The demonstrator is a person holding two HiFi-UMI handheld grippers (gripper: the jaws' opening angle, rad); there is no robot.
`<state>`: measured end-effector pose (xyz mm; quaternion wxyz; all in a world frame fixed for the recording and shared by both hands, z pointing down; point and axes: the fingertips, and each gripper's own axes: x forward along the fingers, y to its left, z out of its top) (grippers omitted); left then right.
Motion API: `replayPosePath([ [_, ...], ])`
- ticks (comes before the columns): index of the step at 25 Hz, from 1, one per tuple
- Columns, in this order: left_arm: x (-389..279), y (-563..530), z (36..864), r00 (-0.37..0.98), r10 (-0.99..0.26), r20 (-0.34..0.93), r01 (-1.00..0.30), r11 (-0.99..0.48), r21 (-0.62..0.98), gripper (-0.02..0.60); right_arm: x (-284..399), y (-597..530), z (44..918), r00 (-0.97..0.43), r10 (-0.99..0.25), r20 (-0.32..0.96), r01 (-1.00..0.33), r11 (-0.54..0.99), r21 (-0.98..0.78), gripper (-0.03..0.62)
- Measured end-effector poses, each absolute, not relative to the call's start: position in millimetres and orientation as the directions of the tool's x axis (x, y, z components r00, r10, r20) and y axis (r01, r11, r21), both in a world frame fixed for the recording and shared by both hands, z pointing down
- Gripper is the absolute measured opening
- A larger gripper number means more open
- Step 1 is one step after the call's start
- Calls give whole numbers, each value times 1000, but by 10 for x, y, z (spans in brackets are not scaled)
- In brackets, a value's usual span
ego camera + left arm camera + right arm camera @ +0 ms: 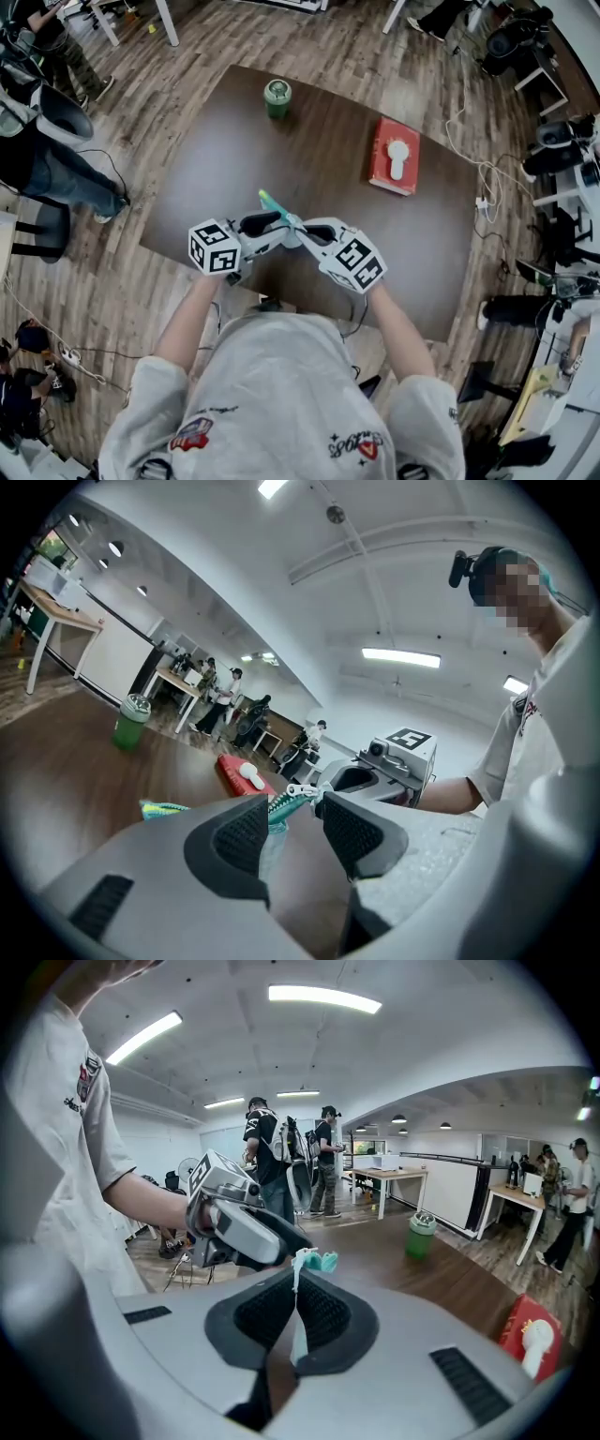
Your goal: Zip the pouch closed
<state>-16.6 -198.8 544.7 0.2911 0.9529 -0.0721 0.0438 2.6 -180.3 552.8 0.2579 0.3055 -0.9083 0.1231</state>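
Between the facing tips of the two grippers, holding the pouch (298, 1326) up in the air, clear of the table (328, 159) lying below both tools. Pinching a thin, pale edge of it in the right gripper (298, 1283), pads pressed together on the material, with a small teal tab sticking out just past those tips. Standing spread wide at the left gripper (294, 801), a clear gap showing between the pads and neither one clamping. Showing the zipper (281, 805), teal toothed tape with a silver pull, in that gap and just beyond the spread jaws, with the pouch's green-and-yellow end poking out past the left jaw. Pointing the two tools at each other, nose to nose, tips close together, marker cubes sitting out at the far ends. Resting on the table well ahead of both grippers: a green container (277, 97), straight out beyond the tips, and a red box (394, 155) with a white object lying on top, ahead and to the right of the right gripper. Gripping each tool with a bare forearm coming out of a light short sleeve. Standing farther off, past the table on the wood floor: several people among desks and chairs.
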Motion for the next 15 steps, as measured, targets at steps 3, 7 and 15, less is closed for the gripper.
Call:
replayPosePath([
  [3, -177, -1900, 5435, 989, -90, 114, -139, -820, 555, 167, -53, -1709, 5522, -689, -474, 548, -601, 796, -67, 12],
  [7, -193, -1796, 5421, 995, -53, 84, -92, -811, 578, 170, -133, -1603, 5539, -699, -449, 557, -569, 821, -53, 12],
  [15, -221, -1695, 5397, 999, -5, 52, -36, -784, 619, 170, -167, -1522, 5554, -716, -418, 560, -533, 845, -50, 12],
])
